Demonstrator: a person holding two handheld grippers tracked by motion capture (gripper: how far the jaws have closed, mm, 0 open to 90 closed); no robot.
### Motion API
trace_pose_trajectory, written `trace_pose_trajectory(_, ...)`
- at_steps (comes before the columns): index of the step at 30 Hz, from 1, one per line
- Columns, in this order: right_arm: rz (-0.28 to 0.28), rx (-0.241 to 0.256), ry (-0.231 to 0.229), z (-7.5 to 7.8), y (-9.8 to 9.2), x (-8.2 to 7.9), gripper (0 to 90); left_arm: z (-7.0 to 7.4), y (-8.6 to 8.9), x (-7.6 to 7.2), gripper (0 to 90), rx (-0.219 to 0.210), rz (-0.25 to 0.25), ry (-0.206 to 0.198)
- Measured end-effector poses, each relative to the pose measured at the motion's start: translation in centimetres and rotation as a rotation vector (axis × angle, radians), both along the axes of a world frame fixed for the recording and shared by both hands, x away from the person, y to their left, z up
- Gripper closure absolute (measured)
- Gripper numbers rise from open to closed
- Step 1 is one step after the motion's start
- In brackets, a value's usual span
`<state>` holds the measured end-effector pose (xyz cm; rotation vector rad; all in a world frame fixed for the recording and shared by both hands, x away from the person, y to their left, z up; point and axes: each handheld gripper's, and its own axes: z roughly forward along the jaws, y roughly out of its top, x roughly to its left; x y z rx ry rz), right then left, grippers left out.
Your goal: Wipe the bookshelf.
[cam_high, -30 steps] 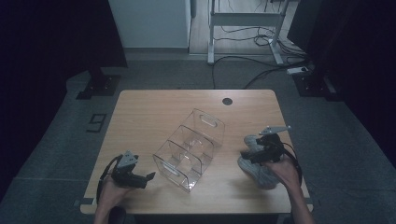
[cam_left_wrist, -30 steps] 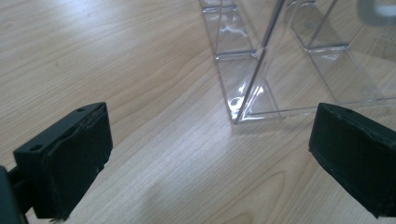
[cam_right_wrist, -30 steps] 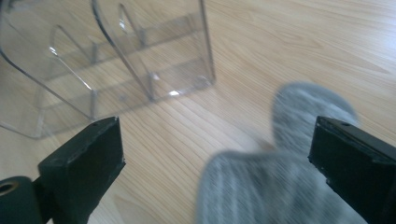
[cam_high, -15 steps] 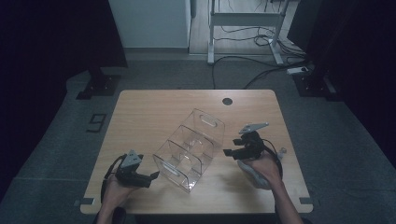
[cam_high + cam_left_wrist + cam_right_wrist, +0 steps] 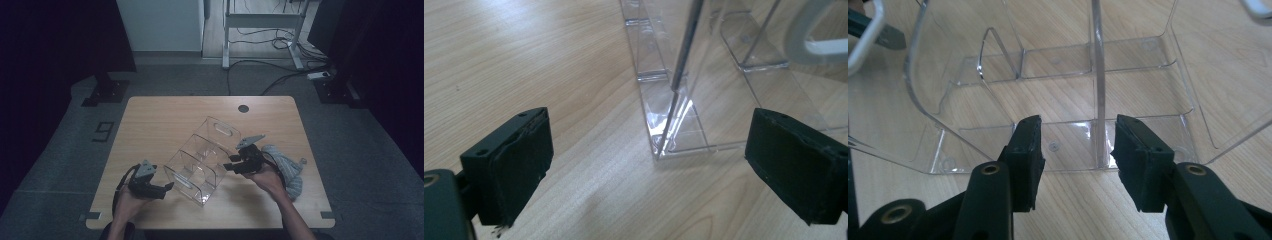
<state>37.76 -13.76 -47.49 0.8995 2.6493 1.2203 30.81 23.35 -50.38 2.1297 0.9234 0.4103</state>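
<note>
We found the right gripper [image 5: 1075, 160] with jaws parted to a medium gap, one on each side of the clear organizer's [image 5: 1058, 95] upright divider [image 5: 1098, 75] at its near wall, not yet pressing on it. The left gripper [image 5: 649, 165] had jaws spread wide, gripping nothing, with the organizer's corner [image 5: 664, 145] just ahead between them. In the high view we saw the organizer [image 5: 200, 160] lying diagonally mid-table [image 5: 165, 120], the left gripper [image 5: 162, 188] at its near-left end and the right gripper [image 5: 231, 167] at its right side. A grey cloth [image 5: 287, 167] lay just right of the right hand [image 5: 267, 177]. A dark round hole [image 5: 243, 108] sat near the far edge.
</note>
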Motion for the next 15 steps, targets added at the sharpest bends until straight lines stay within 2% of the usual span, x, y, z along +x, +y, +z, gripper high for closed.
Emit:
trace_pose_trajectory(2, 0.005, 0.004, 0.005, -0.1, 0.2, -0.1, 55.6, -0.1, 0.0, 0.3, 5.3, -0.008, 0.008, 0.003)
trace_pose_trajectory(5, 0.007, -0.012, -0.012, 0.0, 0.3, -0.3, 56.2, -0.3, -0.1, 0.6, 2.8, -0.011, 0.019, 0.010)
trace_pose_trajectory(9, 0.015, -0.009, -0.003, 0.0, 0.2, -0.5, 56.4, -0.5, 0.0, 1.0, 1.8, -0.019, 0.036, 0.019)
trace_pose_trajectory(15, 0.041, -0.017, 0.001, 0.0, 0.8, -1.0, 56.3, -0.9, -0.3, 1.4, 0.4, -0.009, 0.050, 0.027)
